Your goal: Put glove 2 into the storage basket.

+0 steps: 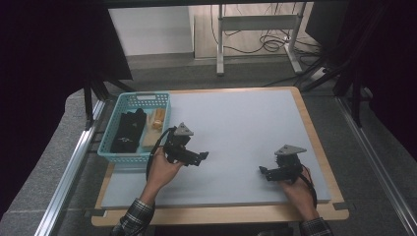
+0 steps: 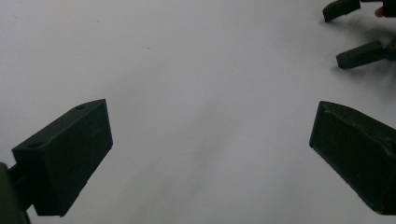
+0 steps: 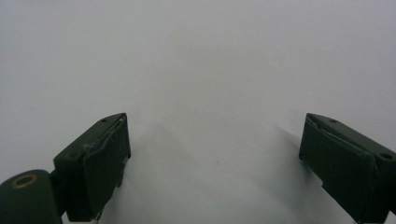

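The nearest things to either gripper sit in the turquoise basket [image 1: 114, 150] at the left of the high view, on the counter's [image 1: 236, 128] left edge. Inside it lie a black bundle [image 1: 129, 130] — it looks like folded cloth or a soft pouch, though the frame is too small to be sure — and, along the basket's right wall, a pale tan block [image 1: 149, 139] with an orange-yellow piece [image 1: 158, 119] above it.

Judging by looks, the black bundle should be light and soft, likely to sag and fold if taken at one end; a pinch across a thick fold near its middle would hold best. The tan block seems stiff and light, so a grip across its short sides ought to serve, lifted straight up to clear the basket's wall.

The left gripper [image 1: 200, 156] hangs just right of the basket, low centre-left in the frame, jaws pointing toward the middle of the counter. In the left gripper view its jaws stand wide apart with nothing between them but the pale grey surface. The right gripper [image 1: 263, 171] sits at the lower right, well apart from the basket, jaws pointing left; the right gripper view shows them spread and bare as well — it also appears at the upper right of the left gripper view.
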The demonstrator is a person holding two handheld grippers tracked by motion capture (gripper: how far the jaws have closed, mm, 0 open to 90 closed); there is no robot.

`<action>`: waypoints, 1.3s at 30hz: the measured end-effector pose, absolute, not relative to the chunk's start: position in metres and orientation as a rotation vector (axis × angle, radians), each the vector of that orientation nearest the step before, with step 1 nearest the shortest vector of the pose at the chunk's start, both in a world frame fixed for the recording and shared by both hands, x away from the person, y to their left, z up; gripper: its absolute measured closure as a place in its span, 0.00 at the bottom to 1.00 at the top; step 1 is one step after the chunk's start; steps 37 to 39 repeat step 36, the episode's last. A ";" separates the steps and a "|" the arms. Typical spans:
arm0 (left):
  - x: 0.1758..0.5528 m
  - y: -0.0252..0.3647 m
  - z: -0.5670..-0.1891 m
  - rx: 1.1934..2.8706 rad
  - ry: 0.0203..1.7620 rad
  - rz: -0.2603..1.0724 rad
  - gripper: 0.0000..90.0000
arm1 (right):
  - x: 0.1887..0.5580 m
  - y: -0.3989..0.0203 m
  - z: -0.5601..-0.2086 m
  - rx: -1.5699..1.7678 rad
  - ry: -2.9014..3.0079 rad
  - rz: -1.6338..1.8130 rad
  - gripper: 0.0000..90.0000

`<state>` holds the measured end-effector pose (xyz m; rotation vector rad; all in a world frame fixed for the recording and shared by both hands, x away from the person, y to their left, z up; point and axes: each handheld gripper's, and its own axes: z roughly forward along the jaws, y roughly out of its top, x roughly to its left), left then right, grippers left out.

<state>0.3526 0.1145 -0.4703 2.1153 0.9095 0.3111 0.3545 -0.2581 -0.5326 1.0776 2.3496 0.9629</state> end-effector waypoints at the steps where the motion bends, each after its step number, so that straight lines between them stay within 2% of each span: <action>1: 0.351 0.112 -0.473 2.113 0.908 0.307 0.00 | 0.354 -0.258 -0.533 1.082 2.350 0.963 0.10; 13: 0.340 0.104 -0.507 2.139 0.912 0.302 0.00 | 0.354 -0.258 -0.533 1.079 2.349 0.964 0.10; 25: 0.334 0.108 -0.537 2.215 0.964 0.353 0.00 | 0.354 -0.258 -0.533 1.079 2.349 0.963 0.10; 39: 0.334 0.111 -0.547 2.206 0.995 0.350 0.00 | 0.354 -0.258 -0.533 1.079 2.349 0.964 0.10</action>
